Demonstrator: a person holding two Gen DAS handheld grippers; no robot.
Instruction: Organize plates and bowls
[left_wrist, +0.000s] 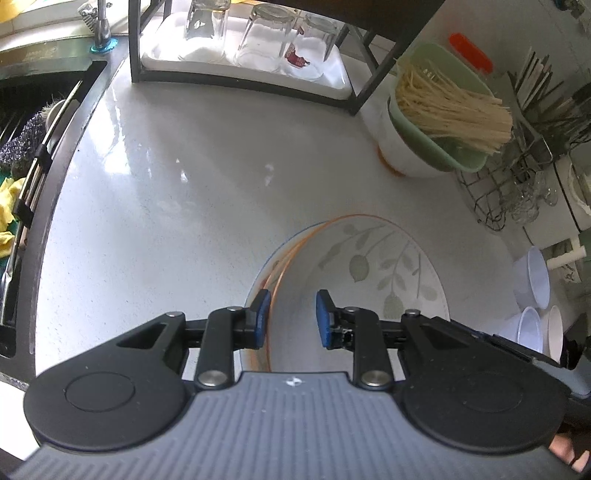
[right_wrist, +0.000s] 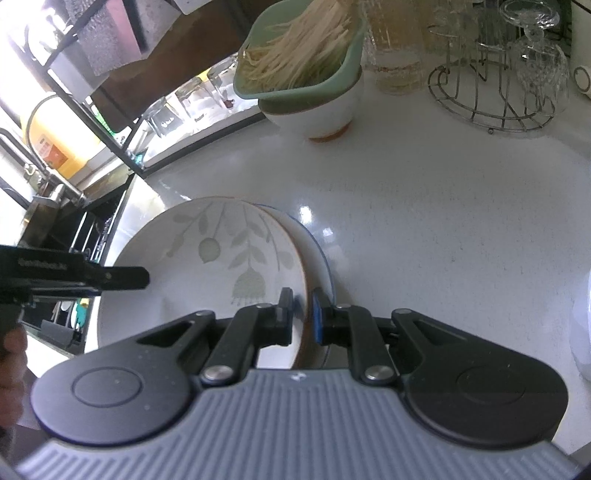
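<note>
Right gripper (right_wrist: 302, 317): jaws pinched nearly together on the rim of the leaf-pattern plate (right_wrist: 207, 258); one pad on the plate's face, the other behind it; the plate stands tilted up on edge, its face spreading leftward and ahead of the claw
Left gripper (left_wrist: 291, 319): jaws part-way apart; the left finger (left_wrist: 260, 314) sits outside the same plate's orange-edged rim, the right finger over its face; whether either pad presses cannot be told
Key relation: leaf-pattern plate leans just in front of a blue-rimmed plate (right_wrist: 321, 254) lying right behind it from the right claw; rims nearly parallel, close together; right claw grips the near edge, left claw reaches the opposite side
Judged next move: lowering the tilted plate onto the blue-rimmed one, so the stack depends on keeping the rims aligned
Containers: green strainer (right_wrist: 303, 66) full of pale noodles, nested in a white bowl (right_wrist: 317, 114), well ahead of both claws; small white bowls (left_wrist: 535, 295) far right of the left claw, seemingly empty
</note>
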